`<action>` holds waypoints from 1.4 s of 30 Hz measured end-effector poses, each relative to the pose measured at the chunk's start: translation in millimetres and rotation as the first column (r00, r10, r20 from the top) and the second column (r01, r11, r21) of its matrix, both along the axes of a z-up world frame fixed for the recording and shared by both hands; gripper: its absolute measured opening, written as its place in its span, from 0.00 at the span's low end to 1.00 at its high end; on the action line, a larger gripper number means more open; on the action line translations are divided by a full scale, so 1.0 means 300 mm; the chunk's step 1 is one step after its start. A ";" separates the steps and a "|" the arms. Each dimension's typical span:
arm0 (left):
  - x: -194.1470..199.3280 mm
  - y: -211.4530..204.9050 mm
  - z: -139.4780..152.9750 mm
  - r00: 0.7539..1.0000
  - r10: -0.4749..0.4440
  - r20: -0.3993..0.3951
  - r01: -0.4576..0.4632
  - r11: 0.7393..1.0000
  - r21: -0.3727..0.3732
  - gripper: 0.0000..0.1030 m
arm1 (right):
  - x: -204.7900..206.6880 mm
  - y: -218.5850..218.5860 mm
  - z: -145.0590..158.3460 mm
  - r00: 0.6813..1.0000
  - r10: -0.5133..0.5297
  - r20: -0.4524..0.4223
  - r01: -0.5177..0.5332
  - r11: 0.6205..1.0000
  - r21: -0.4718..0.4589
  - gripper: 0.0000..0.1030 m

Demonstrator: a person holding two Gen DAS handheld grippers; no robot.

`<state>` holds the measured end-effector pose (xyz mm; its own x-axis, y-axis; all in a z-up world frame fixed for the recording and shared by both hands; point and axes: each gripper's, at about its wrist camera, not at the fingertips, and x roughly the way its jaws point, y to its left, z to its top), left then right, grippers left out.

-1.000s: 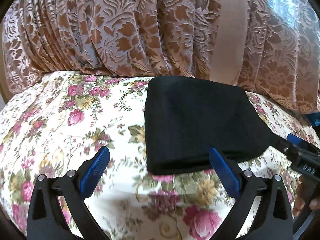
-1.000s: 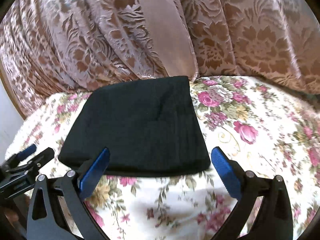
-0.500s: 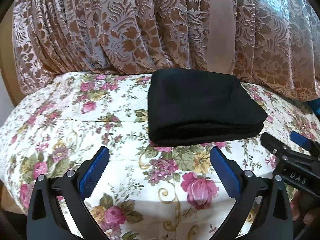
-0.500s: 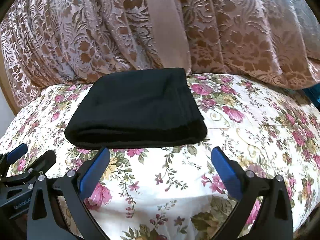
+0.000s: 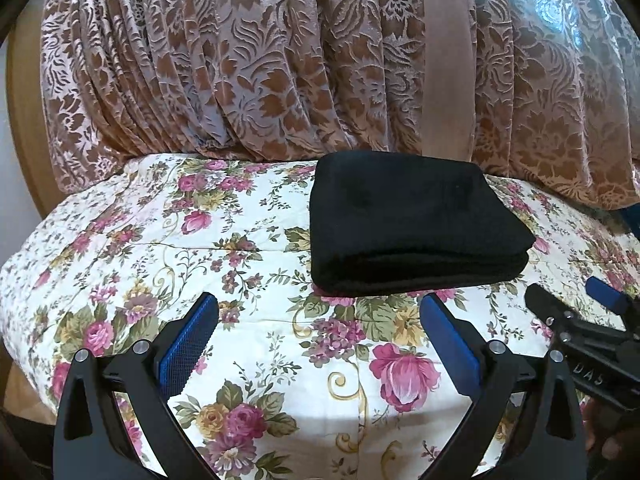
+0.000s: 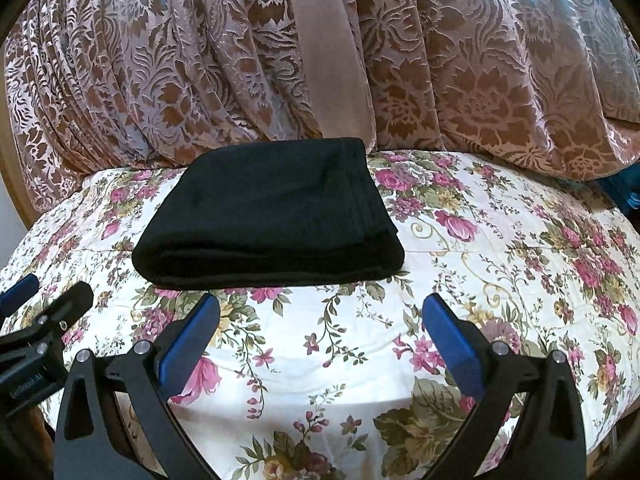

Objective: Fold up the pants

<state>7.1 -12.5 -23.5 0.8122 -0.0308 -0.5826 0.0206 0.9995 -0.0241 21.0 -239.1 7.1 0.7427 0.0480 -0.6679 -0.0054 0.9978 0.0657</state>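
Left wrist view. One pair of black pants [image 5: 416, 224], folded into a thick rectangle, right of centre, lying flat on one flower-printed bedcover [image 5: 168, 248] filling the lower half of the frame. One patterned brown curtain [image 5: 248, 64] in folds across the whole upper half, hanging to the far edge of the bedcover just behind the pants. Left gripper [image 5: 318, 338] at the bottom, two blue-padded fingers [image 5: 188, 344] spread wide apart, nothing between them, tips short of the near edge of the pants and not touching. Right gripper [image 5: 576, 300] at the lower right edge, two black arms with one blue tip showing, fingers apart, near the right corner of the pants but clear.

Right wrist view. Same one folded pants [image 6: 268, 208], now left of centre, layered edges stacked along its right side. Bedcover [image 6: 500, 248] below and right, curtain [image 6: 460, 60] above. Right gripper [image 6: 320, 338] at the bottom, two blue pads held wide apart over bare bedcover, empty. Left gripper [image 6: 36, 300] at the lower left edge, also apart, clear of the pants.
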 end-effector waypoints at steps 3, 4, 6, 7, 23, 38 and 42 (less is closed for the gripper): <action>-0.003 0.000 0.000 1.000 0.002 0.000 -0.002 1.000 -0.002 0.97 | -0.004 0.005 -0.003 1.000 0.006 -0.002 -0.006 1.000 -0.004 0.98; -0.005 -0.001 0.000 1.000 0.004 0.000 -0.004 1.000 -0.001 0.97 | -0.005 0.005 -0.004 1.000 0.006 -0.002 -0.006 1.000 -0.003 0.98; -0.006 -0.001 0.000 1.000 0.001 0.000 -0.001 1.000 -0.002 0.97 | -0.005 0.004 -0.004 1.000 0.006 -0.001 -0.006 1.000 -0.003 0.98; -0.007 0.000 0.000 1.000 0.002 -0.001 -0.002 1.000 -0.001 0.97 | -0.005 0.004 -0.004 1.000 0.007 0.000 -0.007 1.000 -0.005 0.98; -0.020 0.022 0.019 1.000 0.013 0.007 -0.013 1.000 -0.014 0.97 | -0.005 0.010 -0.014 1.000 0.010 -0.011 -0.010 1.000 -0.002 0.98; -0.030 0.036 0.005 0.999 0.032 0.002 -0.032 0.999 -0.038 0.97 | -0.003 0.014 -0.030 1.000 0.007 -0.021 -0.008 1.000 -0.019 0.98; -0.018 0.050 -0.011 0.999 0.039 -0.028 -0.040 0.997 -0.059 0.97 | -0.003 0.008 -0.038 1.000 -0.001 -0.026 0.000 1.000 -0.023 0.98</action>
